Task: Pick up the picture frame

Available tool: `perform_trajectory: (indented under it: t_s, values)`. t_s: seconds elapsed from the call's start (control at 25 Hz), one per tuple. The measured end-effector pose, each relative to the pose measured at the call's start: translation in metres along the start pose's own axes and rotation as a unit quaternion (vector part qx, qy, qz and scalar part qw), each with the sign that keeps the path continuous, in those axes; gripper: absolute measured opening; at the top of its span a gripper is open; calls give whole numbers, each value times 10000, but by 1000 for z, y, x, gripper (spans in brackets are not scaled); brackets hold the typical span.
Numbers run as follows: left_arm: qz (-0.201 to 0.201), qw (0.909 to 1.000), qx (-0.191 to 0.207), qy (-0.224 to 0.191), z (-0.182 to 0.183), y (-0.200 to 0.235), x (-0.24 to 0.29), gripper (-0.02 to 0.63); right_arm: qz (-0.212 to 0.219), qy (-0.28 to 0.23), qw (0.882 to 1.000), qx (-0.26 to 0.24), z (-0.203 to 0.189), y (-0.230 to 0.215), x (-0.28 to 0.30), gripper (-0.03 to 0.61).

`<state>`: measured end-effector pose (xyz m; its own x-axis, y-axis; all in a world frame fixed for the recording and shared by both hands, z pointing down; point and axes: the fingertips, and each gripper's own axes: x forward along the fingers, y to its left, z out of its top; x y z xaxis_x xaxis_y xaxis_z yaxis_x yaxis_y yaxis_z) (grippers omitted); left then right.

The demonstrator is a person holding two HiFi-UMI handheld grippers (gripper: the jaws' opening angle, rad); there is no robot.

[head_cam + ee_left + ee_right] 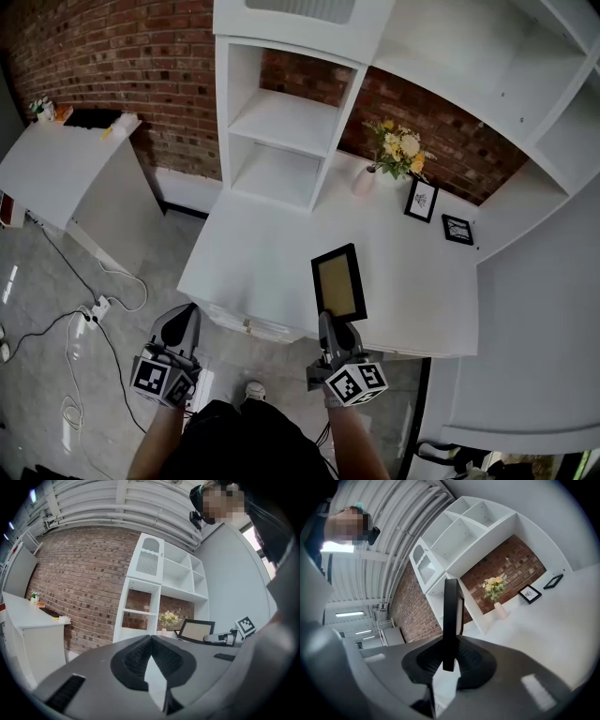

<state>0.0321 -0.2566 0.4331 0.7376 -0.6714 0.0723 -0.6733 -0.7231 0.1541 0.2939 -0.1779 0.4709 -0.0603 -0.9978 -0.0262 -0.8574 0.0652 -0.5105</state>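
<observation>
3 picture frames (338,281), 1 vase (364,181).

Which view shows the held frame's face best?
Head view: the frame shows its whole tan face, held by the right gripper. Right gripper view gives it edge-on between the jaws; left gripper view, small and distant.

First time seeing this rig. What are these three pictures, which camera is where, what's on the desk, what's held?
No robot: a person holds a two-jaw gripper in each hand. The head view looks down from a camera on their head; each gripper view rides on its gripper, looking along the jaws. The right gripper is shut on the picture frame by one edge, over the white desk. The left gripper is shut, empty. On the desk: a vase of flowers and two small framed pictures.
</observation>
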Motion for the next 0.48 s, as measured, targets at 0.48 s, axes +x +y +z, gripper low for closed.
perform_trajectory:
  t_s: [0.48]
  values:
    - [-406,9991,24,-93,13,-5,31,8,-309,-108,9992,-223,11,-5,-3,60]
